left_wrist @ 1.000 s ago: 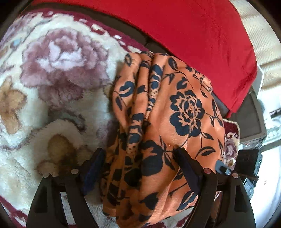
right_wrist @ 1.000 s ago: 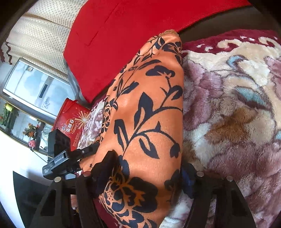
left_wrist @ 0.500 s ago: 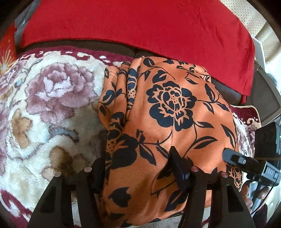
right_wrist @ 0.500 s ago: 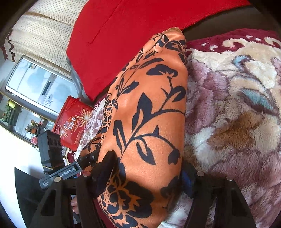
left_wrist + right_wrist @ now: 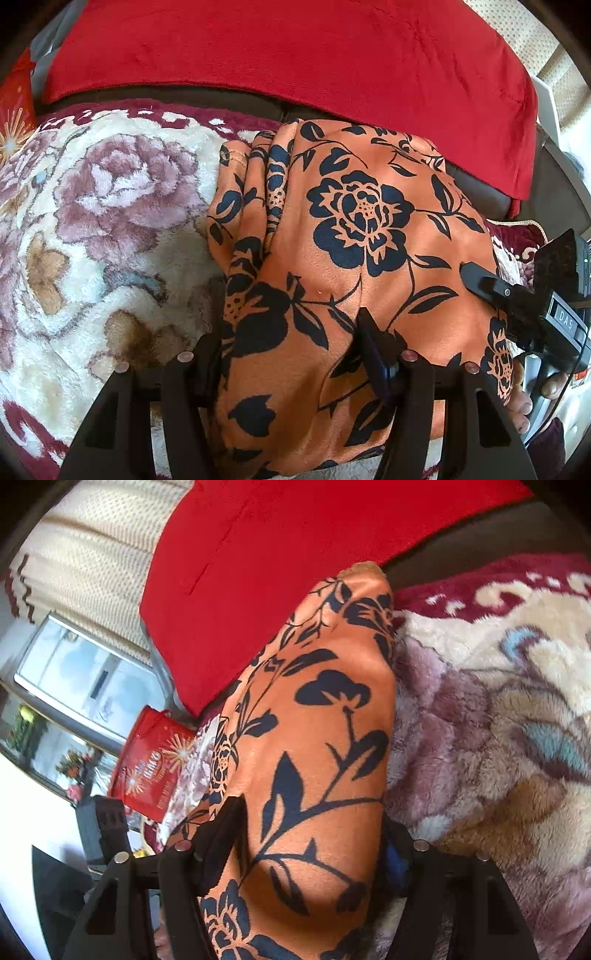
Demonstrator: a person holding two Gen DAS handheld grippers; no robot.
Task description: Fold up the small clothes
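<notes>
Pinching the folded orange garment (image 5: 354, 240) on the blanket (image 5: 110, 229), left gripper (image 5: 295, 354) clamped, right gripper (image 5: 310, 830) closing on it, next needs flattening.

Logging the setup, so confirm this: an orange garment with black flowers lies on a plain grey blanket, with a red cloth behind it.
Not quite: the blanket is not plain grey. The left wrist view shows a fluffy cream blanket with mauve roses and a maroon border. The rest holds: the orange garment with black flowers lies on it, the red cloth behind.

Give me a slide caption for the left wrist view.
Left gripper holding the folded orange floral cloth on a plush flowered blanket, red throw behind.
</notes>
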